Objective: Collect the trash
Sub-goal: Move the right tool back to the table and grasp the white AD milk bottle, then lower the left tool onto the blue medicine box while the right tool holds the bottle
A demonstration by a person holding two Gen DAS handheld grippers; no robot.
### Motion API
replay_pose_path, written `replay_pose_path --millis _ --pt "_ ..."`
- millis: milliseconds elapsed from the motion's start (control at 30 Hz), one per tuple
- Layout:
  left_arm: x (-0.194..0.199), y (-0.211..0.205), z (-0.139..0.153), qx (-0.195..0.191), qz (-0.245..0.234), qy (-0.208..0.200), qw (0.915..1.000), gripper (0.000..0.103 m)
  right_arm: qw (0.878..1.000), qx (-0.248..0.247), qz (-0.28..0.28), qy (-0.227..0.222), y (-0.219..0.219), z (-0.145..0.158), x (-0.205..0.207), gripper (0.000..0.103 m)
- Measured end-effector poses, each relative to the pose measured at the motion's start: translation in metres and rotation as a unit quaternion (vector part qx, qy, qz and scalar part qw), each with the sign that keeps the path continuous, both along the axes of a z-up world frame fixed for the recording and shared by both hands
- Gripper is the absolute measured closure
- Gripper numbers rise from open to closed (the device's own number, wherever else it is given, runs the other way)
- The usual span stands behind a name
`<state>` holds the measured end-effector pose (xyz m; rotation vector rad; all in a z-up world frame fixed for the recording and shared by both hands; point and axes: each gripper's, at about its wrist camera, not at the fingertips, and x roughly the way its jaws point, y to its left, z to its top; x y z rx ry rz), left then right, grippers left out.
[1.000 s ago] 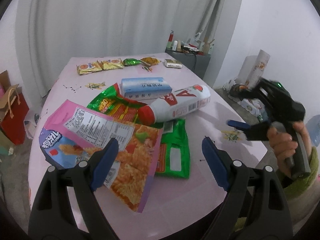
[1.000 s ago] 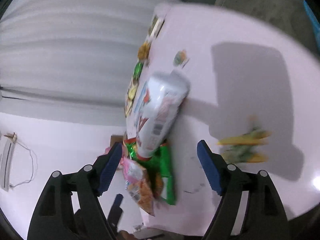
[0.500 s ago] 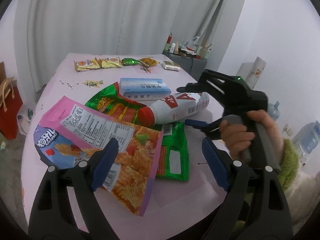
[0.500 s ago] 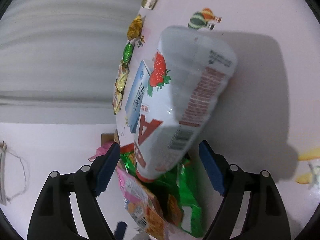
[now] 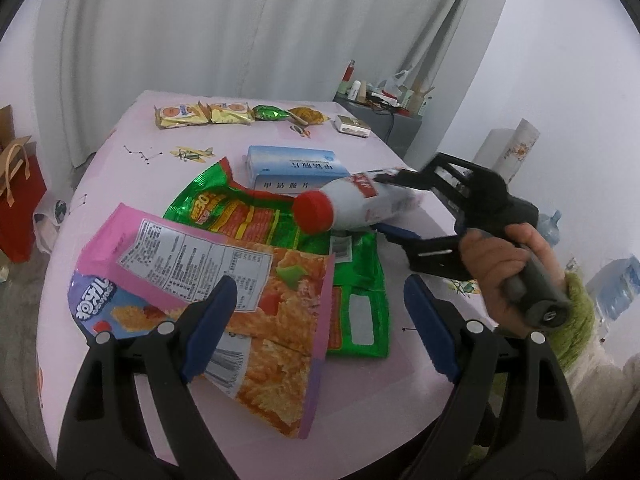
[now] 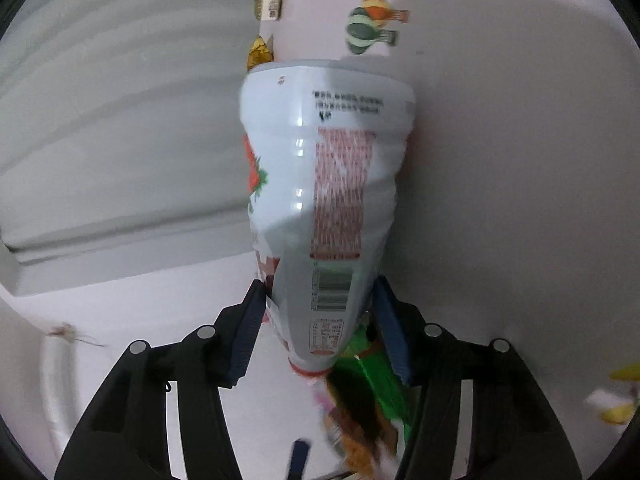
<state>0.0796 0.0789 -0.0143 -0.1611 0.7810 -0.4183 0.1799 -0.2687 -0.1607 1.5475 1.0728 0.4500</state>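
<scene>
Left wrist view: the left gripper [image 5: 316,312] hangs with jaws spread wide over the pink snack bag [image 5: 224,280] at the table's [image 5: 120,148] near edge. Beyond, the right gripper [image 6: 318,328] pinches the white bottle [image 5: 360,204], tilted above the green wrapper [image 5: 256,216].

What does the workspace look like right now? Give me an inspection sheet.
Surface: pink table, printed decals.
Job's things: white bottle, red cap, clamped by right gripper; pink snack bag overlapping green wrapper.
Clutter: blue box; small snack packets at the far edge.
Grippers: left gripper open above the pink bag.
Cables: one by the grey cabinet.
Surroundings: curtain, red bag.
</scene>
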Motion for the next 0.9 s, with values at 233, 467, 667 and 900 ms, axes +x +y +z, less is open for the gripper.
replay_pose_path --millis 233,467,667,900 --pt "0.004 -0.009 0.003 -0.003 -0.008 0.001 1.0000 0.022 0.998 0.040 0.034 -0.017 -0.042 0.000 -0.014 0.050" --pt "0.009 -0.012 0.009 0.009 -0.011 -0.003 0.9999 0.022 0.988 -0.023 0.137 -0.071 -0.082 0.029 -0.040 0.051" --pt "0.045 -0.014 0.039 0.021 -0.037 0.009 0.9991 0.022 0.975 -0.075 0.202 -0.056 -0.097 0.034 -0.053 0.051" --pt "0.136 -0.046 0.055 0.054 -0.072 0.022 0.9957 0.022 0.976 -0.121 0.174 -0.046 -0.096 0.027 -0.024 0.052"
